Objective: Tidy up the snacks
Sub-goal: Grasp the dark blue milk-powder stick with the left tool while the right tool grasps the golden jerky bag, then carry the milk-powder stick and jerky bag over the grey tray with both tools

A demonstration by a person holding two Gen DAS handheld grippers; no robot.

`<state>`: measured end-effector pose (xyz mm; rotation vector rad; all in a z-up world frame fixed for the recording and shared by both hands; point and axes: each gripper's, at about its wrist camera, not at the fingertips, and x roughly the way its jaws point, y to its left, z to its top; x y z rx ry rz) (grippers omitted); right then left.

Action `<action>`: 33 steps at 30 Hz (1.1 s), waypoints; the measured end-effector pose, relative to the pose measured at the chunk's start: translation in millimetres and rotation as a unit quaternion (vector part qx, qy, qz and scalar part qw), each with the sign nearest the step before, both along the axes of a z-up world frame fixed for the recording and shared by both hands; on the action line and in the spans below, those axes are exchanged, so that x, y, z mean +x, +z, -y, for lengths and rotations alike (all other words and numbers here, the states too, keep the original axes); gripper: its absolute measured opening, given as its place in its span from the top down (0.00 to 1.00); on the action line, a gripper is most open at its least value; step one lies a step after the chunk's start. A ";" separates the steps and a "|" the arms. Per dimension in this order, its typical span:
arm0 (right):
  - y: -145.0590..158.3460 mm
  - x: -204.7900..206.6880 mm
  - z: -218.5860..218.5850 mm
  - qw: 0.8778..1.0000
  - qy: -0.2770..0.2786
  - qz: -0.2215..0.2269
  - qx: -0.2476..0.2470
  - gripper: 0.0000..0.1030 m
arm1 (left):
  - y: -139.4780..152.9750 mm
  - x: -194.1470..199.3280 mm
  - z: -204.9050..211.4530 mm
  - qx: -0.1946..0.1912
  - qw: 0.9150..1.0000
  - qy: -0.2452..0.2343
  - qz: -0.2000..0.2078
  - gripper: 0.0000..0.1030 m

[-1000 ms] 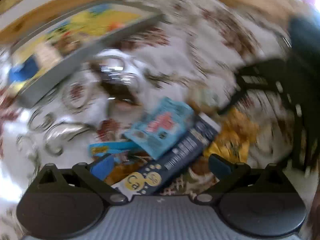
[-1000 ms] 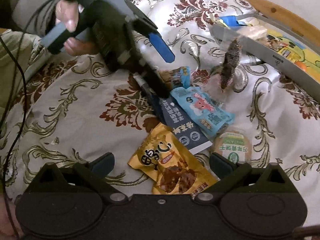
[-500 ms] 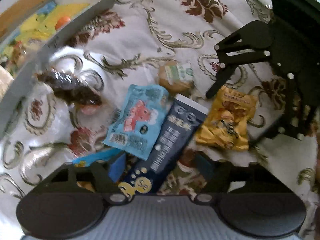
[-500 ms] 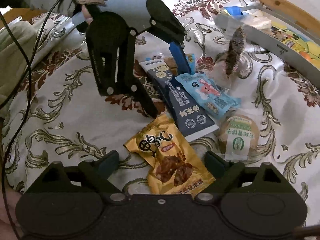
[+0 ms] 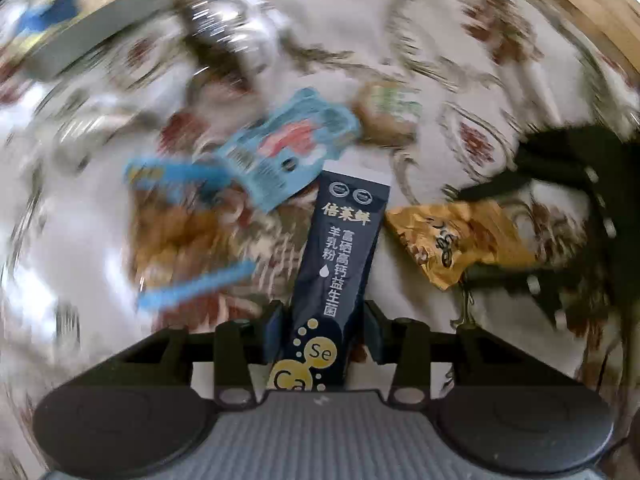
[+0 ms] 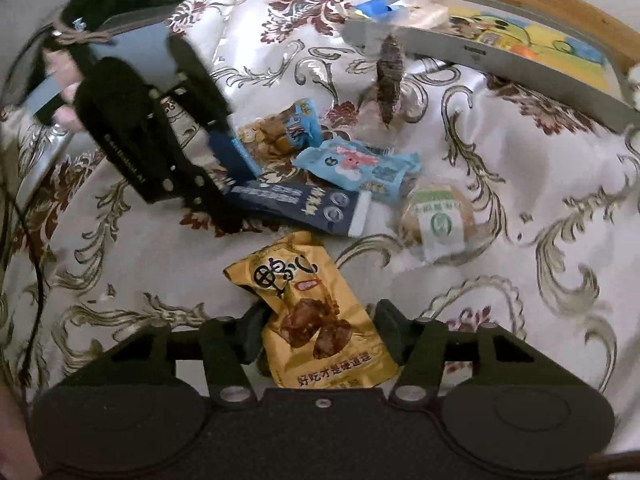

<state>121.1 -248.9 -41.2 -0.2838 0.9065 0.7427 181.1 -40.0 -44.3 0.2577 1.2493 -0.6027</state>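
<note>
A white cloth patterned with maroon and gold scrolls (image 6: 500,184) covers the surface. At two o'clock in the right wrist view lies a grey-rimmed tray with a bright cartoon base (image 6: 472,54).

At ten o'clock, a hand holds the left gripper (image 5: 322,334). Its jaws have just been closing, and both pads now touch the sides of a long dark navy sachet with white lettering (image 5: 340,264).

The right gripper (image 6: 318,334) sits at six o'clock. Its jaws have just been closing around a golden yellow snack packet (image 6: 316,312); the left pad touches it, and the right pad stands just clear.

Near the centre lie a light blue packet with a pink figure (image 6: 360,166), a round pale cake in clear wrap (image 6: 438,216), and a dark dried snack in clear wrap (image 6: 390,74).
</note>
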 end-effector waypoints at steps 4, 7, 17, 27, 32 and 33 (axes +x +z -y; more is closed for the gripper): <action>1.7 -11.2 -7.9 1.000 0.020 0.002 -0.009 0.30 | 1.3 -13.4 0.7 0.008 0.999 0.033 0.030 0.54; -1.1 -6.8 -13.9 0.999 0.041 0.009 -0.030 0.20 | -0.2 -13.6 2.1 0.007 0.998 0.043 0.037 0.50; -10.6 -11.5 -11.5 0.999 0.038 0.035 0.007 0.34 | 0.2 -22.5 2.4 0.008 0.995 0.079 0.054 0.53; -10.9 -48.0 -15.9 0.993 -0.078 0.081 0.036 0.52 | 5.1 -40.3 -1.8 0.001 0.986 0.157 0.049 0.59; -10.1 -57.3 -19.8 0.989 -0.119 0.082 0.043 0.55 | 8.0 -49.9 0.2 -0.005 0.983 0.174 0.056 0.62; -9.2 -58.6 -19.4 0.988 -0.122 0.082 0.047 0.55 | 8.5 -51.3 -0.4 -0.009 0.983 0.176 0.053 0.62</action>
